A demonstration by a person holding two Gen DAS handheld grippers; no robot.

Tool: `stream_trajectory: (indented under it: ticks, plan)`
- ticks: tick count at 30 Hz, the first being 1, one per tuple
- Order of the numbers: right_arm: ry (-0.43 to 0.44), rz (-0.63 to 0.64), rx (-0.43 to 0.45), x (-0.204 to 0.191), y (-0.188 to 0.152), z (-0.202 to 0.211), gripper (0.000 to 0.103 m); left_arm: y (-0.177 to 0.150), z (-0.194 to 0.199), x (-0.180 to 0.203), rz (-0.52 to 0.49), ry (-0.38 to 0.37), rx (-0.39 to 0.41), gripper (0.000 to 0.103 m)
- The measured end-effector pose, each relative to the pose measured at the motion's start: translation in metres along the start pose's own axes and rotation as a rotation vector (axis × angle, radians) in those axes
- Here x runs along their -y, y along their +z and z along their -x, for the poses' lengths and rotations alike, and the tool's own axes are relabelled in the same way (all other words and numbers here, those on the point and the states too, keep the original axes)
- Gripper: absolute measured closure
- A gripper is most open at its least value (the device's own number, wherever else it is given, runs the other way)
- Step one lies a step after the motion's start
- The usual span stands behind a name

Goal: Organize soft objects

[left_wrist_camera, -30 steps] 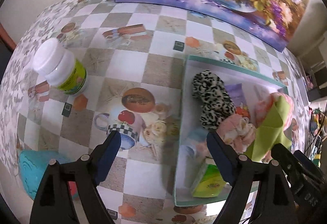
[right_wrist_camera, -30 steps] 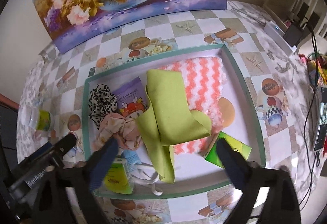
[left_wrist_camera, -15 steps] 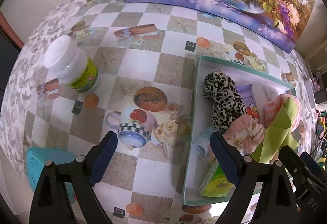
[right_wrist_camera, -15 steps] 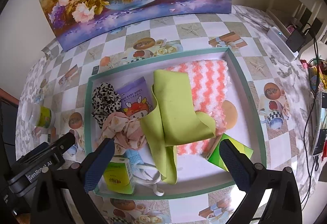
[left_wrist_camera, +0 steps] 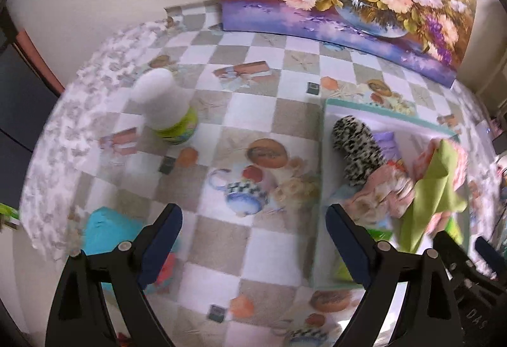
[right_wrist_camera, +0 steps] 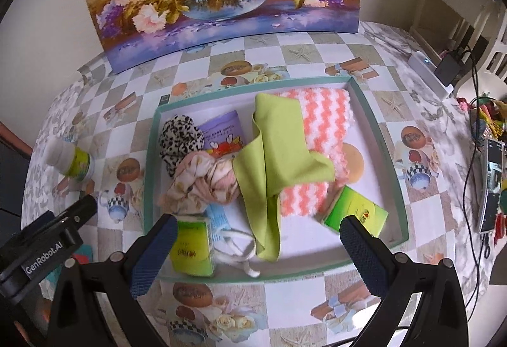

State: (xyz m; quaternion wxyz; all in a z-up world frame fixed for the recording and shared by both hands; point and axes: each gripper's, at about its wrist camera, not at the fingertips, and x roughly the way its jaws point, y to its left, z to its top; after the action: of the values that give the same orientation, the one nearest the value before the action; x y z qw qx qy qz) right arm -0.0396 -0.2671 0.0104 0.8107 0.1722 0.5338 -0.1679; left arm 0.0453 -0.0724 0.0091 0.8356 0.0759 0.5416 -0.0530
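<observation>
Both your tools are empty with jaws wide apart: left tool (left_wrist_camera: 253,239) beside the shallow teal-rimmed tray (right_wrist_camera: 388,154), right tool (right_wrist_camera: 256,252) above it. The soft lime-green cloth (right_wrist_camera: 279,157) lies inside, loosely folded; I judge you should pick the next item.

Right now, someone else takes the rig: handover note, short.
Left gripper: open, empty, over bare tablecloth left of the tray.
Right gripper: open, empty, above the tray's near edge.
In the tray: green cloth draped over the orange-white zigzag towel, leopard scrunchie, pink floral scrunchie, wipes pack, two green boxes, blue face mask.
Outside: white-capped bottle, teal item at the left edge.
Done: soft items sit in the tray.
Left: the green cloth lies unfolded; the pile looks untidy.
</observation>
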Motion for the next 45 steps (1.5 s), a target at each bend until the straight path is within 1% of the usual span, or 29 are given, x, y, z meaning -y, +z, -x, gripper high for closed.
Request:
stream_trajectory:
  ticks: [2,7,10,16,21,33,45]
  plan:
    - [-0.003,0.008,0.007,-0.001,-0.007,0.003,0.000,-0.007,0.004,-0.003,-0.011,0.017,0.005,0.011]
    - [-0.006,0.038,0.011,-0.006,-0.026,0.007,0.000,-0.022,0.014,-0.013,-0.002,0.004,0.011,0.011]
    - [-0.012,0.056,0.009,-0.009,-0.035,0.008,0.000,-0.029,0.019,-0.018,0.001,0.021,0.022,0.011]
    - [-0.018,0.071,0.007,-0.013,-0.049,0.009,0.000,-0.041,0.022,-0.026,0.005,0.048,0.026,0.011]
    - [-0.026,0.085,0.011,-0.016,-0.057,0.011,0.000,-0.051,0.023,-0.031,0.001,0.051,0.019,0.011]
    - [-0.030,0.104,0.032,-0.019,-0.054,0.014,0.000,-0.049,0.024,-0.036,0.014,0.012,0.020,0.011]
    - [-0.024,0.123,0.052,-0.023,-0.052,0.019,0.000,-0.047,0.024,-0.042,0.035,0.021,0.022,0.011]
